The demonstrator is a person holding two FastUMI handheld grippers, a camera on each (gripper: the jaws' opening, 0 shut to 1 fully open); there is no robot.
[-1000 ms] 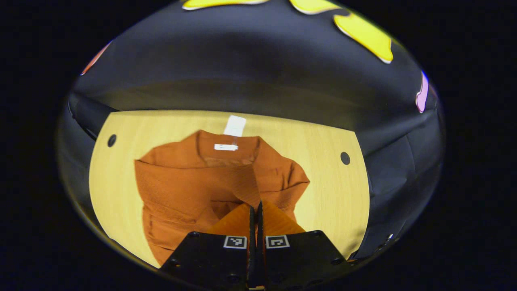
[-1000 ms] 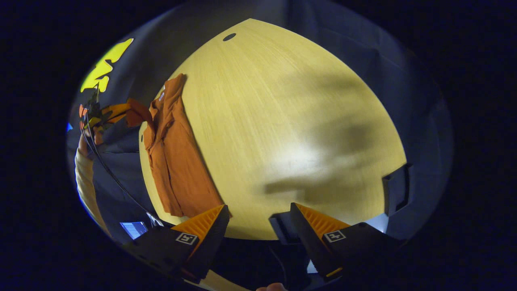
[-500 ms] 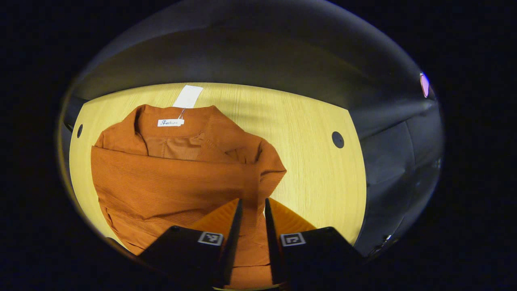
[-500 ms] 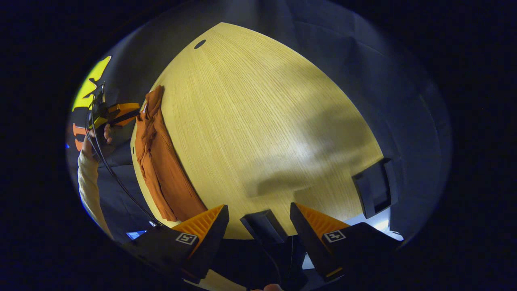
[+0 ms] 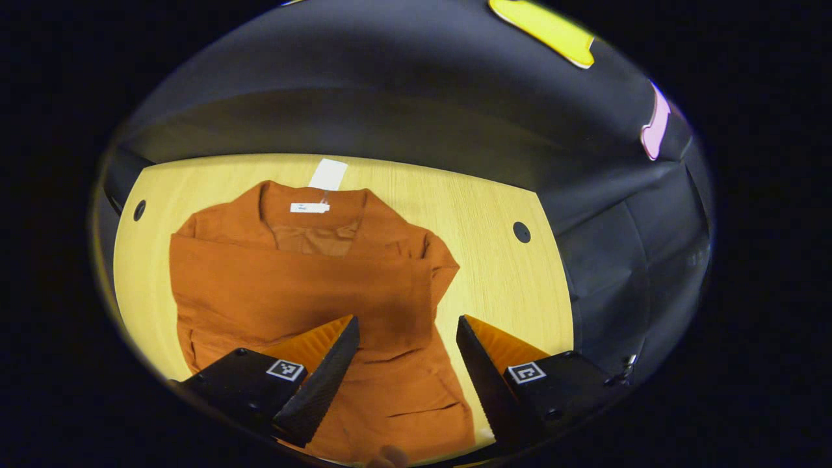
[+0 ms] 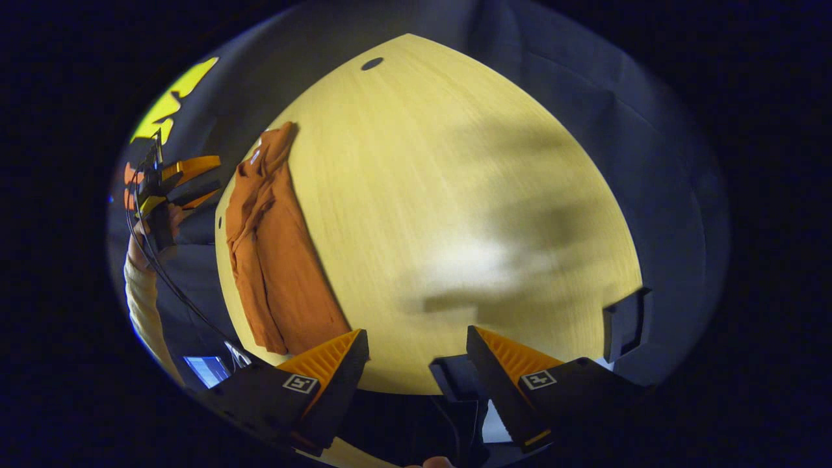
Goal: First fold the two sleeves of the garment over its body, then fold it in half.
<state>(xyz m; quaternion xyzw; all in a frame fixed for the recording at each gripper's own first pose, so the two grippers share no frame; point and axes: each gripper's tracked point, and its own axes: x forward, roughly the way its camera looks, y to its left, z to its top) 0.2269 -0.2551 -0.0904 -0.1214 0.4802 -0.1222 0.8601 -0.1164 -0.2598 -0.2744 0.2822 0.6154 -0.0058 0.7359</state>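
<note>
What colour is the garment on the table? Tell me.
Rust orange, plain all over. The garment shows best in the left gripper view.

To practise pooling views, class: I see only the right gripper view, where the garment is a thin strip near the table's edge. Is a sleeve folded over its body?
Observer: Yes. In the left gripper view a sleeve lies across the body of the garment.
Operator: Are the left tongs gripping it?
Observer: No. The left tongs stand open over the cloth and grip nothing.
Operator: Where is the collar?
Observer: The collar is at the far end from those tongs, and a white tag lies on the table beyond it.
</note>
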